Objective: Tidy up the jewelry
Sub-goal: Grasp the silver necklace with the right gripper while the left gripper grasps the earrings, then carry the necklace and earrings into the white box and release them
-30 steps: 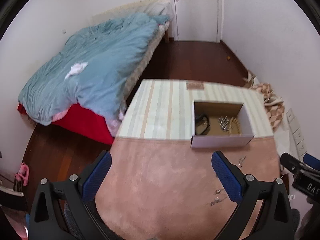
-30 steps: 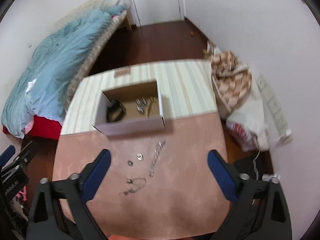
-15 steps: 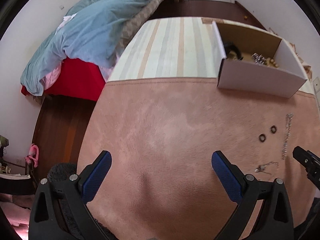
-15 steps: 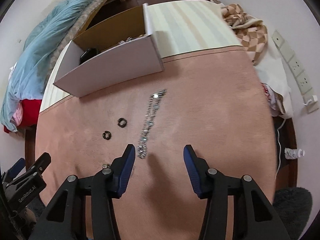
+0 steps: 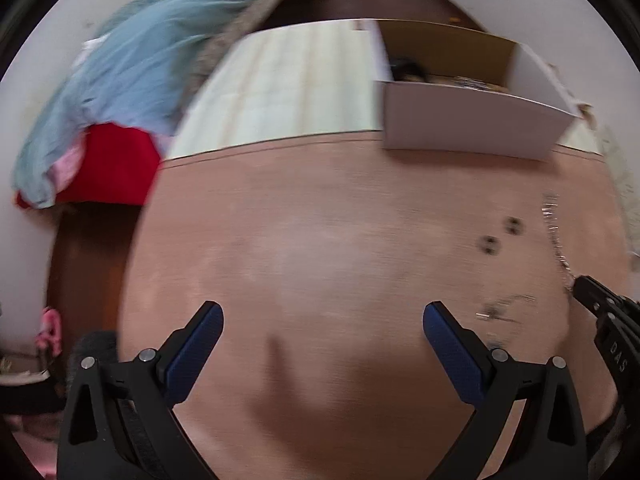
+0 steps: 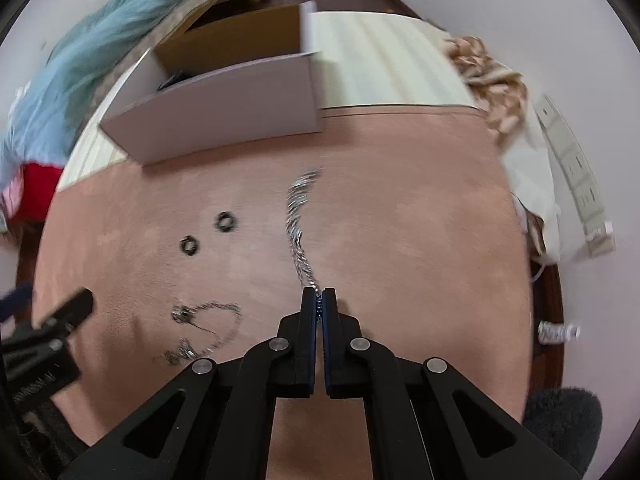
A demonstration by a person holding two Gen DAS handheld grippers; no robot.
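On the pink mat (image 6: 400, 220) lies a silver chain (image 6: 298, 216), and my right gripper (image 6: 319, 292) is shut on its near end. Left of the chain are two dark rings (image 6: 225, 222) (image 6: 188, 246), and nearer me a thin necklace (image 6: 216, 320) with a small pendant. A white cardboard box (image 6: 224, 100) stands behind them with some jewelry inside. My left gripper (image 5: 322, 316) hangs open low over bare mat, with nothing between its blue pads. In the left wrist view the chain (image 5: 554, 232), rings (image 5: 513, 225) and necklace (image 5: 504, 310) sit far right, beside the right gripper (image 5: 592, 292).
The mat covers the near half of a table; a striped cloth (image 5: 288, 88) covers the far half. A bed with a blue duvet (image 5: 140, 60) stands to the left. A checked cloth (image 6: 488, 76) and a power strip (image 6: 572, 164) lie off the table's right edge.
Both grippers have dropped close to the mat. The right gripper's jaws went from wide open to shut at the chain's near end. The left jaws stayed open.
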